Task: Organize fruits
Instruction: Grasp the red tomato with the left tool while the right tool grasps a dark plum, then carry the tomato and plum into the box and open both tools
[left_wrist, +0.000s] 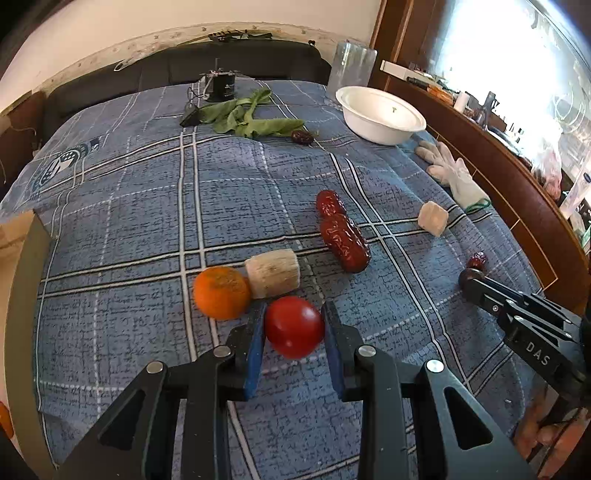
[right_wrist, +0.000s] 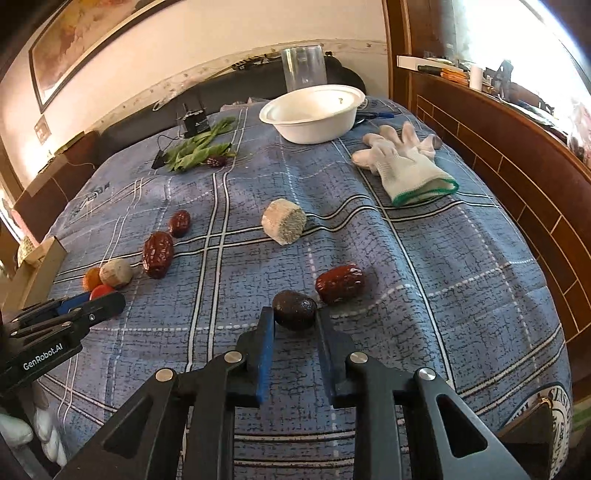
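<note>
My left gripper (left_wrist: 294, 314) is shut on a red tomato (left_wrist: 294, 327) just above the blue plaid cloth (left_wrist: 147, 206). An orange (left_wrist: 221, 292) and a pale cut chunk (left_wrist: 272, 273) lie right beyond it. Two red dates (left_wrist: 343, 242) lie further out. My right gripper (right_wrist: 294, 317) is shut on a dark oval fruit (right_wrist: 294, 309) low on the cloth, with a red date (right_wrist: 340, 283) just beyond it. The white bowl (right_wrist: 310, 115) stands at the far edge; it also shows in the left wrist view (left_wrist: 380, 114).
A white glove (right_wrist: 404, 162) lies right of the bowl. A second pale chunk (right_wrist: 283, 220) lies mid-cloth. Green leaves (left_wrist: 251, 116) with a small date and a black device (left_wrist: 221, 85) sit at the far side. A wooden ledge (right_wrist: 517, 155) borders the right. A cardboard box (left_wrist: 22, 258) stands at the left.
</note>
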